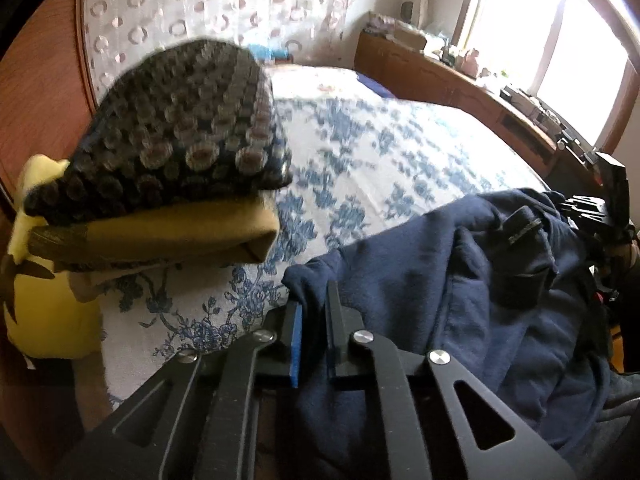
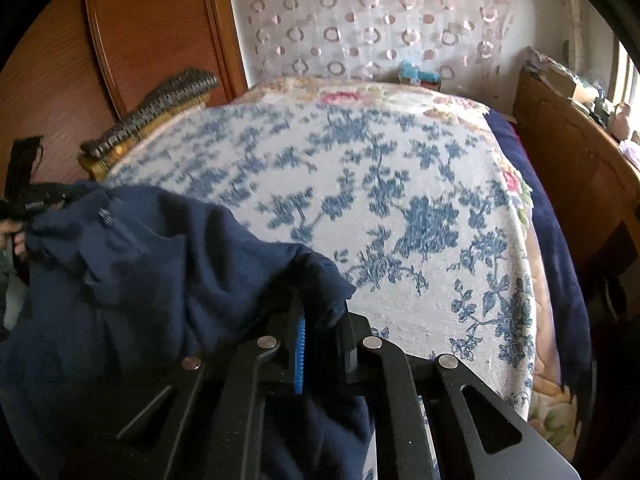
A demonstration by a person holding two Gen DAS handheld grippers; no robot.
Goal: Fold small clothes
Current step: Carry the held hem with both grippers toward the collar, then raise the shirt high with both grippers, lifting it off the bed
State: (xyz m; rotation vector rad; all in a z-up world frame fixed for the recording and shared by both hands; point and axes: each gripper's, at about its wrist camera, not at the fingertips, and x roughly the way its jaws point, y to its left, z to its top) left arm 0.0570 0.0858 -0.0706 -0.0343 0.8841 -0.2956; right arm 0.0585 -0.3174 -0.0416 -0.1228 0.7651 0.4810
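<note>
left wrist view:
left gripper [image 1: 314,312]: jaws nearly together, pinching a corner of the crumpled navy fleece garment [image 1: 460,300]. Grip sat at the edge, likely so the cloth could hang free and open out.
garment: bunched in folds, spanning from this gripper toward the far gripper at frame right; it hid the near bed edge, and I couldn't tell how much of it touched the bed.
right gripper [image 1: 592,208]: seen from outside at the opposite end of the cloth. Fingers hidden from here.
stack: dark knitted bobble-textured piece [image 1: 172,140] on top of a folded mustard-yellow cloth [image 1: 168,236], at the left side of the bed (looked like the done pile, parked out of the working area).
white bedspread with blue floral print [image 1: 380,140]: bare in the middle, probably the folding surface.

right wrist view:
right gripper [image 2: 322,320]: jaws close together with navy fabric bunched between the fingers and draped over the tips, so clamped on the garment's other corner.
garment [image 2: 140,280]: slack, sagging between both grips, not yet flat. A small zipper pull showed near its upper left.
left gripper [image 2: 28,204]: at the far left end of the cloth, a person's hand just below it.
bedspread [image 2: 400,200]: open space ahead of the cloth.
judgement: two-corner hold was set up to spread the piece; folding not started.
</note>
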